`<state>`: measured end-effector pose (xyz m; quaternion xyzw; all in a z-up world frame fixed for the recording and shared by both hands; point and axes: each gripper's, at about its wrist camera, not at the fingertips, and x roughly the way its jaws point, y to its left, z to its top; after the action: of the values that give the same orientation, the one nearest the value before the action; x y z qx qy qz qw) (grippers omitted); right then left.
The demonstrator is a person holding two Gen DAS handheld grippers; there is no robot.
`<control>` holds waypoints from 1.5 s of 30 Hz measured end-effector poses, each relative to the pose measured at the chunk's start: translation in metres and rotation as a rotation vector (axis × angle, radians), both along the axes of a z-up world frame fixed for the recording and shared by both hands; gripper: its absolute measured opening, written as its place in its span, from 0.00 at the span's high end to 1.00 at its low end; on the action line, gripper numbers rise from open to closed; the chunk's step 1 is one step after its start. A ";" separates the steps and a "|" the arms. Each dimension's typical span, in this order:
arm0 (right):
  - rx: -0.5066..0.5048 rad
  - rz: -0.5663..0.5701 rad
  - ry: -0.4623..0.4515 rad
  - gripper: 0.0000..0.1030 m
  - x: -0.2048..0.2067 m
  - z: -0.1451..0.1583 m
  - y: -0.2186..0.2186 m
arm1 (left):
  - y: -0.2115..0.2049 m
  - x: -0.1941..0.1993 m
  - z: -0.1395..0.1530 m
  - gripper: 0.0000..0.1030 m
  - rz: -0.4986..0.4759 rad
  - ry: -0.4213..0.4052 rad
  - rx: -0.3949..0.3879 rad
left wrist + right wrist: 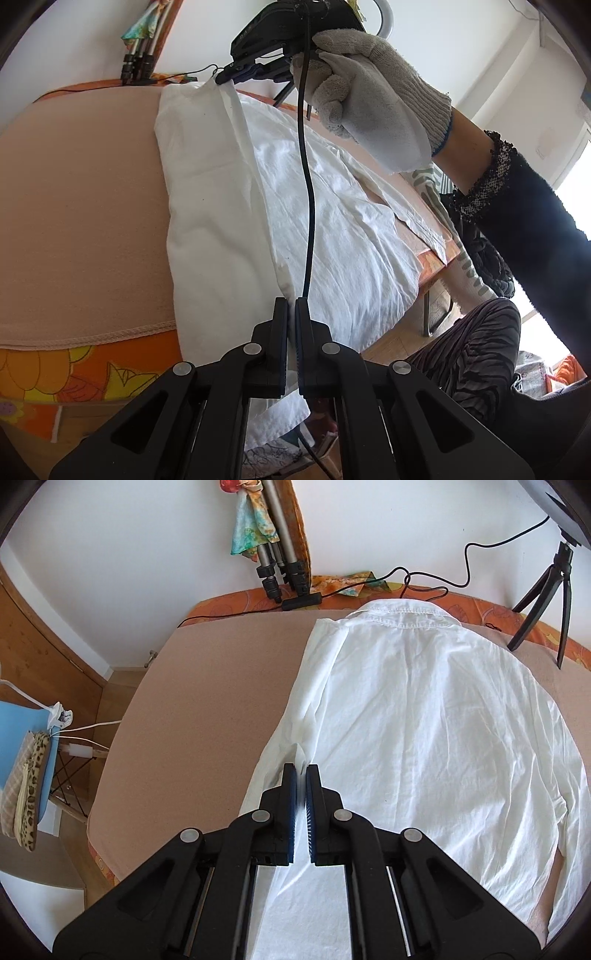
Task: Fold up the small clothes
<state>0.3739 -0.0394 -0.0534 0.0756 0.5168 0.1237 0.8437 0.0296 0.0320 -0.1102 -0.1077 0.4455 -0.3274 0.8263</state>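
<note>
A white shirt [424, 716] lies back up on the beige cloth [207, 701] that covers the table, collar at the far end. My right gripper [302, 770] is shut on the shirt's left edge and lifts a fold of it. In the left wrist view the shirt [332, 206] runs from near to far. My left gripper [291, 301] is shut on its near edge. The right gripper [227, 75], held by a gloved hand [373, 92], pinches the far edge and holds it up.
A small black tripod [546, 602] stands at the table's far right. Folded tripod legs [280, 561] and a black cable [413, 579] lie along the far edge by the wall. A blue chair [26, 760] stands left of the table. A cable [308, 177] hangs from the right gripper.
</note>
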 end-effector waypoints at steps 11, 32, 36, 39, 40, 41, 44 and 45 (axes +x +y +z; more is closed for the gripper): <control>0.011 -0.024 0.068 0.95 0.007 -0.044 -0.033 | -0.023 0.001 -0.018 0.98 -0.073 0.094 -0.025; 0.164 -0.038 0.014 0.67 -0.099 0.022 -0.116 | 0.057 -0.007 0.012 0.70 0.114 0.071 -0.157; 0.254 0.010 0.038 0.64 -0.146 0.018 -0.118 | 0.066 -0.004 -0.003 0.70 0.158 0.130 -0.144; 0.272 0.079 0.087 0.63 -0.182 -0.006 -0.099 | 0.061 -0.007 -0.012 0.70 0.151 0.152 -0.105; 0.285 0.096 0.112 0.63 -0.193 -0.017 -0.091 | 0.060 -0.008 -0.015 0.70 0.148 0.158 -0.094; 0.303 0.113 0.137 0.63 -0.202 -0.028 -0.084 | 0.058 -0.008 -0.016 0.70 0.144 0.164 -0.091; 0.338 0.146 0.195 0.63 -0.225 -0.059 -0.061 | 0.056 -0.010 -0.019 0.70 0.131 0.172 -0.085; 0.347 0.158 0.201 0.63 -0.230 -0.067 -0.054 | 0.054 -0.012 -0.019 0.70 0.125 0.169 -0.076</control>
<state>0.1437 -0.0937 -0.1199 0.1911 0.5737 0.2683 0.7499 0.0174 0.0861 -0.1295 -0.1939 0.4932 -0.2816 0.7999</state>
